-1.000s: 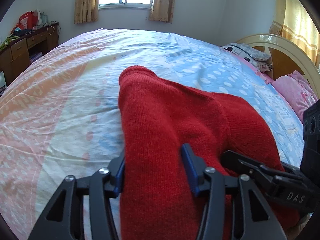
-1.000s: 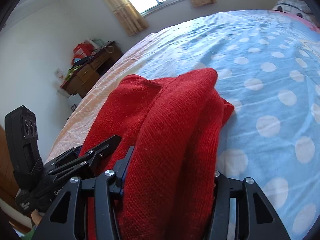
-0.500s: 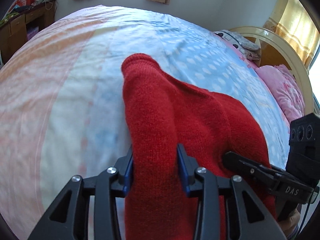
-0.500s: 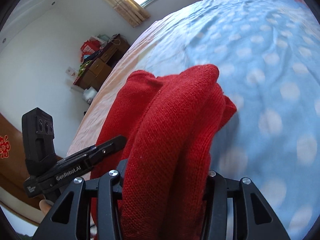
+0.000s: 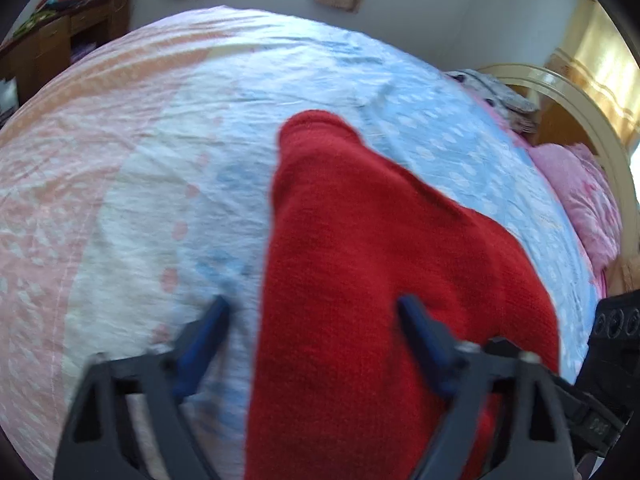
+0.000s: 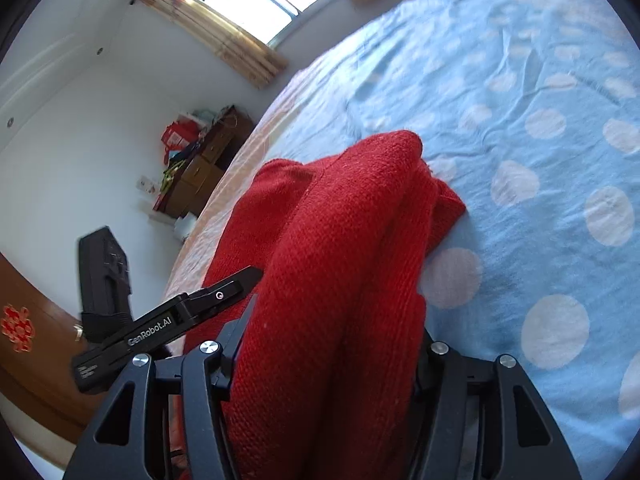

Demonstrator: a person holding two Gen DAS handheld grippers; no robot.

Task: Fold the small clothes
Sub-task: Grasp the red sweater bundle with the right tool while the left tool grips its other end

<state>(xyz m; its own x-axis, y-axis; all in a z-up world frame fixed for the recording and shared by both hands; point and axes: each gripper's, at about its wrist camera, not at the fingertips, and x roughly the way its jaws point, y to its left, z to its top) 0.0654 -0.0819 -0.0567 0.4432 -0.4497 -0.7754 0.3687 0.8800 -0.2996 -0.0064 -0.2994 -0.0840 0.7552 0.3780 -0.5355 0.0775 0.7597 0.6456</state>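
Left claw (image 5: 312, 344) is opening now, blue fingers (image 5: 204, 332) swinging clear of the red sweater (image 5: 360, 280) lying bunched on the bed (image 5: 120, 200). Right claw (image 6: 332, 344) is opening too, knit between its jaws, right side hidden. Looks like the release after a fold; next, back both out without dragging cloth.

Open sheet of the wide bed with its peach, white and blue dotted cover (image 5: 168, 168) lies free left of and beyond the bunched red knitted garment (image 5: 360, 280); pink quilted pillows (image 5: 580, 196) and a cream curved headboard (image 5: 592, 120) block the right.
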